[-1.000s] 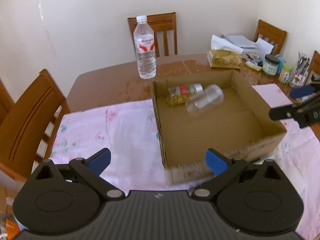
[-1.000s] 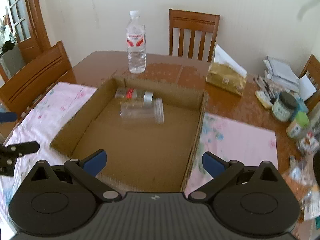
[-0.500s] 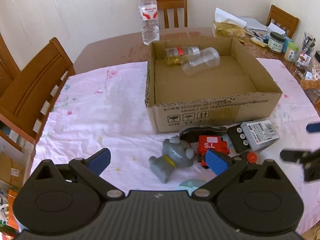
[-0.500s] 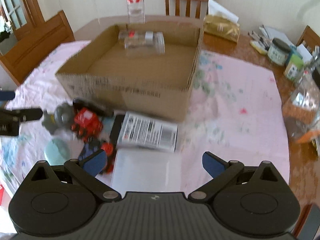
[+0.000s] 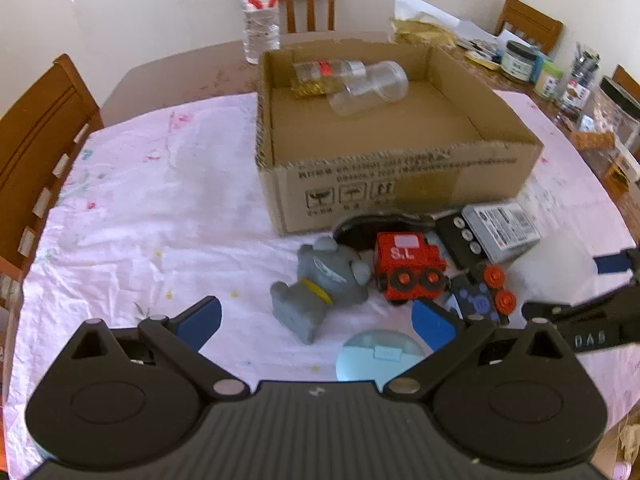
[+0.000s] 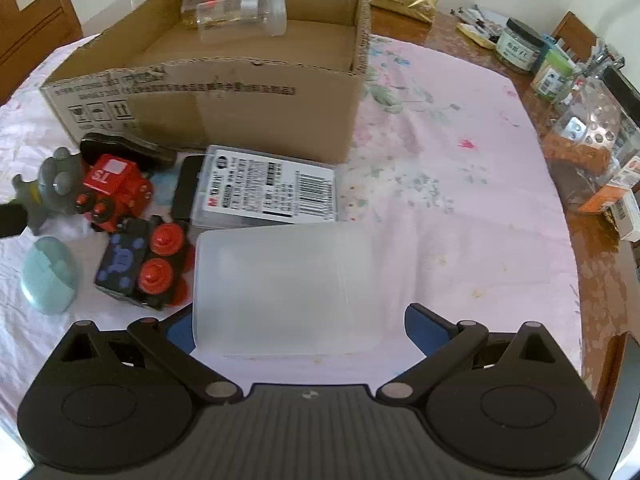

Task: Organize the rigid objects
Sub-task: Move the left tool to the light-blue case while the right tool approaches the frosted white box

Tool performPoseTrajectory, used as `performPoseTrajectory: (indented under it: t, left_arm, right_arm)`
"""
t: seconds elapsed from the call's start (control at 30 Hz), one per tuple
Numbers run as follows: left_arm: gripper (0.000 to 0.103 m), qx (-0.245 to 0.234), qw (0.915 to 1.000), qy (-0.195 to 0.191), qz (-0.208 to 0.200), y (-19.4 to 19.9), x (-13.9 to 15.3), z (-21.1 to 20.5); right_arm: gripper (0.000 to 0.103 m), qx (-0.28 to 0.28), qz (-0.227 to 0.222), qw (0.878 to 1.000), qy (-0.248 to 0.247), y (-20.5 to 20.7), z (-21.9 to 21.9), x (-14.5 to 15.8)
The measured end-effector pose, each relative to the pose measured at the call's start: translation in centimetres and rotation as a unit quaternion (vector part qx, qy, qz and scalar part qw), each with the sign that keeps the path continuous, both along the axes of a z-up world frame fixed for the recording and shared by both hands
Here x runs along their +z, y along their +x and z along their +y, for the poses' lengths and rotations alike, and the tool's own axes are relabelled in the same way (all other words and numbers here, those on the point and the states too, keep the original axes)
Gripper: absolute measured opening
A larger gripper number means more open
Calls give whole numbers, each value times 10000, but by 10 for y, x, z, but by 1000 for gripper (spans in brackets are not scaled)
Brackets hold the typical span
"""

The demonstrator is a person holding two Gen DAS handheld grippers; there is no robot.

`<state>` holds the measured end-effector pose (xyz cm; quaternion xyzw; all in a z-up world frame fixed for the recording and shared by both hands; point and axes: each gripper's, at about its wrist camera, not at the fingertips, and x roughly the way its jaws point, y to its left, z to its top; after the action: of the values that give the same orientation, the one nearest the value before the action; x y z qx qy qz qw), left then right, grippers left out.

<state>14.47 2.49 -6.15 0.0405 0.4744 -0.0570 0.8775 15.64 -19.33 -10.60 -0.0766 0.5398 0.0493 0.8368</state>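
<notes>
The cardboard box [image 5: 400, 168] holds only two things at its far wall: a clear jar [image 5: 370, 88] and a small bottle [image 5: 328, 72], both lying down. Most sorting looks undone: the grey toy [image 5: 320, 288], red train [image 5: 408, 264], flat case [image 6: 268, 188] and frosted container [image 6: 280, 288] lie on the table [image 6: 460, 200] near the box. The left tool [image 5: 316, 320] and right tool [image 6: 296, 324] both gape wide, empty.

Cream walls [image 5: 160, 12], wooden chairs [image 5: 36, 128], seemingly daylit.
</notes>
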Motion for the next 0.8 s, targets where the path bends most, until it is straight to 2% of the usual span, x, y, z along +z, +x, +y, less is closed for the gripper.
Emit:
performPoseTrajectory:
  t: [0.17, 0.23, 0.37, 0.5, 0.6, 0.8]
  left_arm:
    - [101, 92, 9999, 26, 128, -8, -7, 2]
    - [101, 211, 9996, 30, 162, -12, -8, 4]
    - [101, 574, 9981, 64, 221, -16, -13, 5]
    - [101, 984, 9946, -82, 309, -14, -21, 0]
    - [101, 1154, 9929, -2, 295, -9, -29, -12]
    - [101, 1607, 9864, -140, 301, -3, -42, -18]
  right_arm:
    - [103, -78, 28, 9999, -151, 2, -14, -2]
    - [103, 9, 21, 10000, -61, 2, -20, -4]
    - [103, 155, 52, 9994, 315, 4, -33, -9]
    - [103, 453, -49, 9984, 331, 2, -36, -9]
    - [103, 600, -113, 9975, 355, 2, -38, -10]
    - [103, 827, -117, 9958, 366, 1, -39, -9]
